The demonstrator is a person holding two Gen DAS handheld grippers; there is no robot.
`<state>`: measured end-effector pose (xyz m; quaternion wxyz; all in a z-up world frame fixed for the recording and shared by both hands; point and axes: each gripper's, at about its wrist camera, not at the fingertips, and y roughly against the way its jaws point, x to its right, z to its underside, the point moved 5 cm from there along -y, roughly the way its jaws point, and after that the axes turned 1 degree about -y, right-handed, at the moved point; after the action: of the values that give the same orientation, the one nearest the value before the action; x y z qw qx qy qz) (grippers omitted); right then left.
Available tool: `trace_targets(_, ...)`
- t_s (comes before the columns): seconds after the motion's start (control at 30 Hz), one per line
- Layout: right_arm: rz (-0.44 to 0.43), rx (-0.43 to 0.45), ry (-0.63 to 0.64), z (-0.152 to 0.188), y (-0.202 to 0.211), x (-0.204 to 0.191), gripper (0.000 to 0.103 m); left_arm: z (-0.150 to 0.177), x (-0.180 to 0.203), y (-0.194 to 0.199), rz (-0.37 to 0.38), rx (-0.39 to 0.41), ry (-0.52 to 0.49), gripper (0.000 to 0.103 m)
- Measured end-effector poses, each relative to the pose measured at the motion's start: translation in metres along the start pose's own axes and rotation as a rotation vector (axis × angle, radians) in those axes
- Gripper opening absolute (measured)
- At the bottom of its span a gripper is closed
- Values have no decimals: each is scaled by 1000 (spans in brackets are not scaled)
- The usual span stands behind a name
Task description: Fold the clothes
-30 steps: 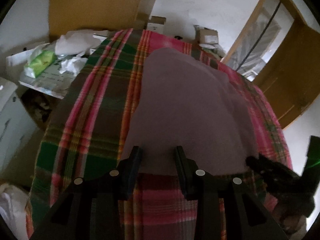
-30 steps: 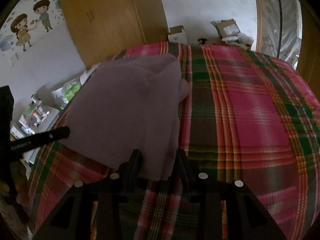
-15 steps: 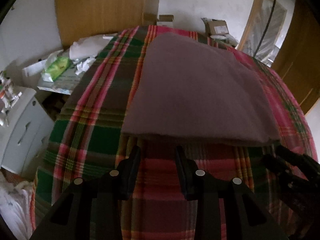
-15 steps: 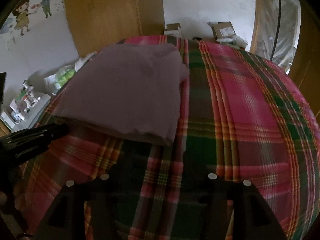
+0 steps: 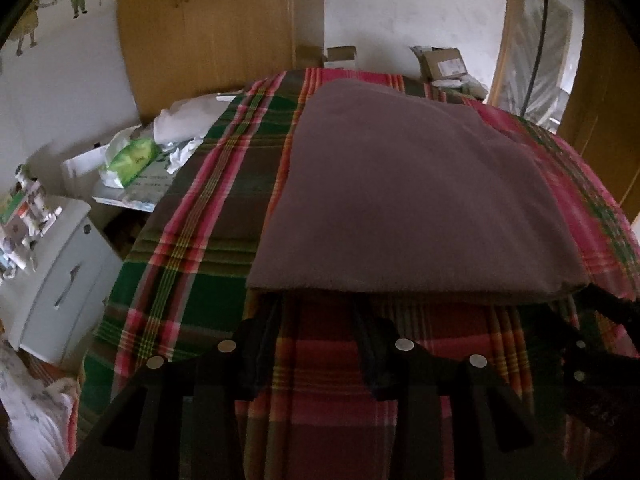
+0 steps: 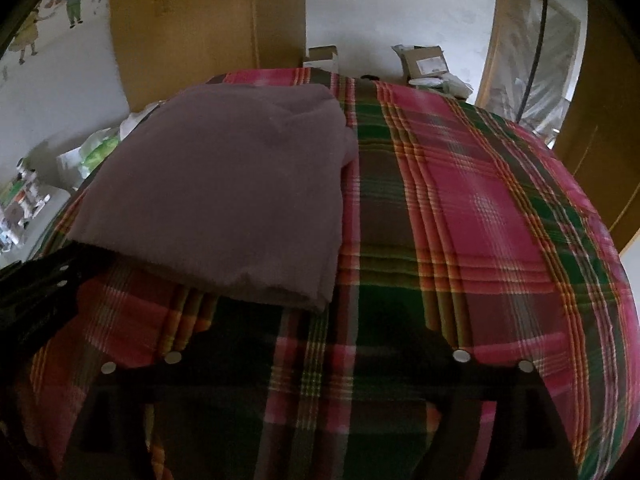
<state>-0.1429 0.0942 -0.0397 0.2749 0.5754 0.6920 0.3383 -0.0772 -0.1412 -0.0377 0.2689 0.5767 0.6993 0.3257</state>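
While the folded mauve-brown cloth garment (image 5: 404,196) lies flat on the red, green and brown plaid bedspread (image 5: 200,216), its near folded edge runs straight across just ahead of the left gripper (image 5: 316,312). That gripper's 2 black fingers (image 5: 262,340) stand moderately apart with only bedspread between them; their tips reach the shadow under the garment's edge, and whether they touch the cloth cannot be told. They hold nothing.

Seen from the right wrist, the garment sits ahead and to the left of the right gripper (image 6: 316,344), its near right corner (image 6: 320,300) showing several stacked layers. The right gripper's jaws are spread wide, and the fingers are so dark and blurred against the bedspread that their tips are hard to make out. Nothing is between them but plaid fabric.

Ahead and to the right of the right jaws, a broad stretch of bare bedspread runs to the bed's far and right edges. To the left of the left jaws, a strip of bedspread ends at the bed's side, where a white drawer cabinet (image 5: 60,280) and a cluttered surface with a green tissue pack (image 5: 132,156) stand close. Beyond the far edge are cardboard boxes (image 5: 440,62) and a wooden wardrobe (image 5: 208,28).

Each gripper appears only partly at the edge of the other's view, cut off by the frame.
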Motion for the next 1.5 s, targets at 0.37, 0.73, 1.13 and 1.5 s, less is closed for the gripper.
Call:
trace_targets(0.37, 10, -2, -15, -1, 1, -3, 81, 1, 0, -1, -3, 0, 0, 39)
trace_targets(0.73, 5, -3, -14, 0, 1, 0, 81, 0, 0, -1, -5, 1, -2, 39)
trace_targets(1.13, 5, -4, -14, -1, 1, 0, 82, 0, 0, -1, -3, 1, 0, 39)
trace_targets(1.5, 4, -6, -14, -1, 1, 1, 82, 0, 0, -1, -2, 1, 1, 39)
